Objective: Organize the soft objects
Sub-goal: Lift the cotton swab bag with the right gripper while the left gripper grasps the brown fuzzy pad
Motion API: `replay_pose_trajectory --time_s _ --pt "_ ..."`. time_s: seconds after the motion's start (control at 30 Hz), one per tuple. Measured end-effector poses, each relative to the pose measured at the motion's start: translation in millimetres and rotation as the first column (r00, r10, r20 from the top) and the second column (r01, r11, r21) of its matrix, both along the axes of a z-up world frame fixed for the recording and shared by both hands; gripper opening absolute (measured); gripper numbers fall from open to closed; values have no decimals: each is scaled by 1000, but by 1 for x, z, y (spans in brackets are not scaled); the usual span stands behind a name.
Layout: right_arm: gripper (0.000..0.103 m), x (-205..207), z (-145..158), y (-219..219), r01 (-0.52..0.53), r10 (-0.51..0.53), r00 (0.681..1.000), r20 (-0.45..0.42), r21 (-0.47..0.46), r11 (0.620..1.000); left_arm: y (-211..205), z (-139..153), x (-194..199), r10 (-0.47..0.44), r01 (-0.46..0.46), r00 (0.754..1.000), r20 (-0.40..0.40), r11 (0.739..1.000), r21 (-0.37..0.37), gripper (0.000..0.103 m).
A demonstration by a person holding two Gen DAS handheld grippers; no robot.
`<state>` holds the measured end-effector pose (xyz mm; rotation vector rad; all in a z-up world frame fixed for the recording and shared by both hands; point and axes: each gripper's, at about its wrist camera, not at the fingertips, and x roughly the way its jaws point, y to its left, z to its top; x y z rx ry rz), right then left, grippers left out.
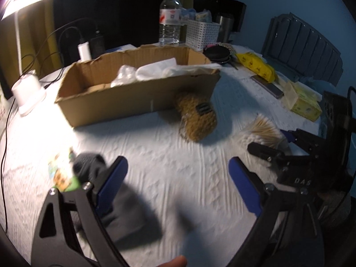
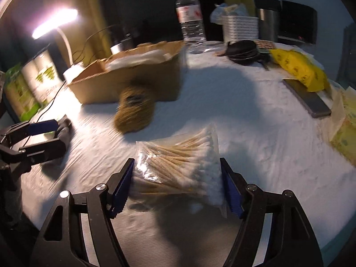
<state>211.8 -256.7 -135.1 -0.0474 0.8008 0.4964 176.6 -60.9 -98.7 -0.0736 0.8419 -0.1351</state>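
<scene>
- The right tongs (image 2: 176,187) stand spread on either side of a clear bag of cotton swabs (image 2: 178,173), the blue pads close to its edges; whether they already press on it cannot be told, so it likely still rests on the surface (image 2: 255,133).
- The left tongs (image 1: 178,182) are spread and empty, with a dark grey cloth (image 1: 93,166) just beside the left finger, seemingly lined up as their own pick.
- The cardboard box (image 1: 133,98) lies open-topped further back, white soft wrapping already inside, which suggests it is the collecting place.
- A brown knitted piece (image 1: 197,120) lies against the box's front wall, not yet put away.
</scene>
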Motion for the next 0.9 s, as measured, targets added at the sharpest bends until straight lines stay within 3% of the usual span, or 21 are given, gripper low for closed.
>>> replay_pose_trajectory --time_s 0.27,0.47,0.67,0.9 --pt "75 27 9 -33 41 -43 999 25 60 997 -29 -8 50 6 -5 1000 -30 999 45 93" --pt "75 45 4 -44 26 -21 999 -35 139 990 -40 -15 80 27 -23 999 -41 996 84 93" --pt "75 48 1 -43 0 9 998 -58 160 987 -44 -32 98 46 -39 996 -81 996 84 92" --pt "75 48 1 -38 -4 11 999 -51 127 992 -42 -36 96 28 -23 996 -85 998 64 54"
